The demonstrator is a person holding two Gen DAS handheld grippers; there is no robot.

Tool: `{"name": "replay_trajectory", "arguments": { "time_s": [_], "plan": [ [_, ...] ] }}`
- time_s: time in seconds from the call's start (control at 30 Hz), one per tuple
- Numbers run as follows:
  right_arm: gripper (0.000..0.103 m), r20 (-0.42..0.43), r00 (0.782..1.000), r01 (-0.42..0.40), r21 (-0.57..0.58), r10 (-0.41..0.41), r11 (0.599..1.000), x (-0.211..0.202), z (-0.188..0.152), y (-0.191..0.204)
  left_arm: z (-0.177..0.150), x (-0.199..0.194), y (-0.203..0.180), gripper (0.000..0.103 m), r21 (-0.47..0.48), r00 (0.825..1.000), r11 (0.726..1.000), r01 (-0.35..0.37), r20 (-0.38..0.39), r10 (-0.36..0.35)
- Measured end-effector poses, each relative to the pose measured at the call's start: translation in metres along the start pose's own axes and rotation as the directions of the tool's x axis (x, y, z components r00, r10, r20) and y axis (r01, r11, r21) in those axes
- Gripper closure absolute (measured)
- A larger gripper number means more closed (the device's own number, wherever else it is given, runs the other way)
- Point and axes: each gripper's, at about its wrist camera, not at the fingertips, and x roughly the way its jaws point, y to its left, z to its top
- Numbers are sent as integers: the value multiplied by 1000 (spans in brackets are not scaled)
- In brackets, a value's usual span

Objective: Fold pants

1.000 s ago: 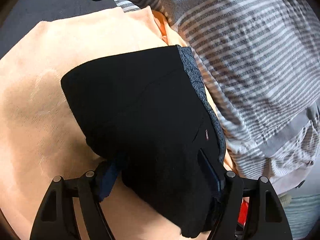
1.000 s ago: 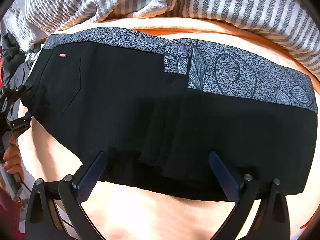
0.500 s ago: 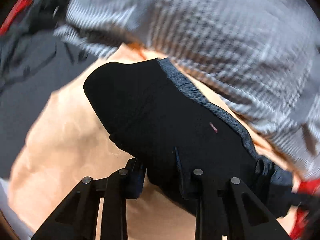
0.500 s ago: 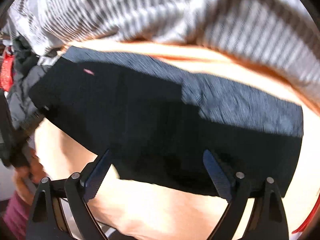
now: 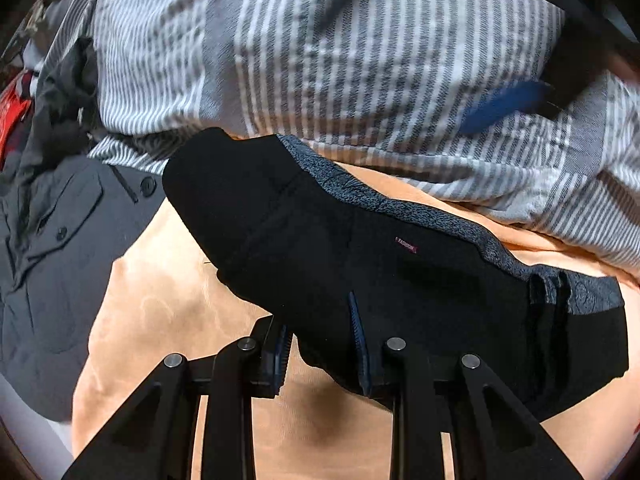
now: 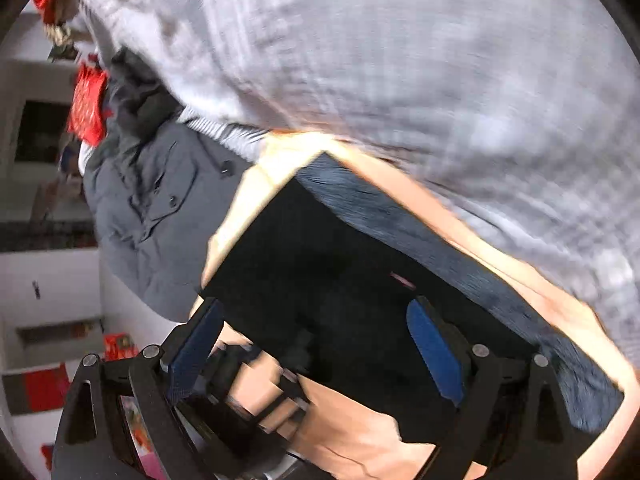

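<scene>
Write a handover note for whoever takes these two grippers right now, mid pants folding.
Left gripper: narrowed onto the near edge of the black pants, apparently pinching it.
Right gripper: wide open, holding nothing, above the pants.
Pants: folded into a compact bundle on the peach cloth, patterned waistband on the far side by the striped bedding.
Done: main folds.
Left: probably final fold or tidying, then release.
</scene>
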Motion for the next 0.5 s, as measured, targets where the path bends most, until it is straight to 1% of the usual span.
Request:
{"name": "replay_trajectory", "arguments": {
  "time_s": [0.1,0.17,0.3,0.37,0.4,0.43,0.47,0.5],
  "plan": [
    [8,-56,998,7,-58,-11,998,24,10,22,0,-3,-6,75,32,1000,999,-9,13,9],
    [8,-102,994,31,-97,-41,995,40,18,37,0,-5,-11,75,61,1000,998,-21,24,19],
    [8,-180,978,74,-150,-101,986,73,33,55,1,-7,-19,75,101,999,994,-40,40,36],
    [8,-226,963,108,-164,-144,980,86,38,57,1,-9,-21,75,105,998,994,-40,45,36],
    [14,-248,955,124,-168,-163,978,92,39,58,2,-10,-22,75,104,998,994,-39,46,34],
    [23,-261,948,138,-172,-180,975,98,40,57,2,-11,-22,75,103,998,994,-36,45,32],
    [53,-274,941,158,-173,-201,972,101,39,54,2,-11,-23,75,98,999,995,-29,37,25],
    [71,-275,939,170,-156,-208,973,101,39,49,2,-11,-22,75,91,999,996,-24,32,21]
  ]
}}
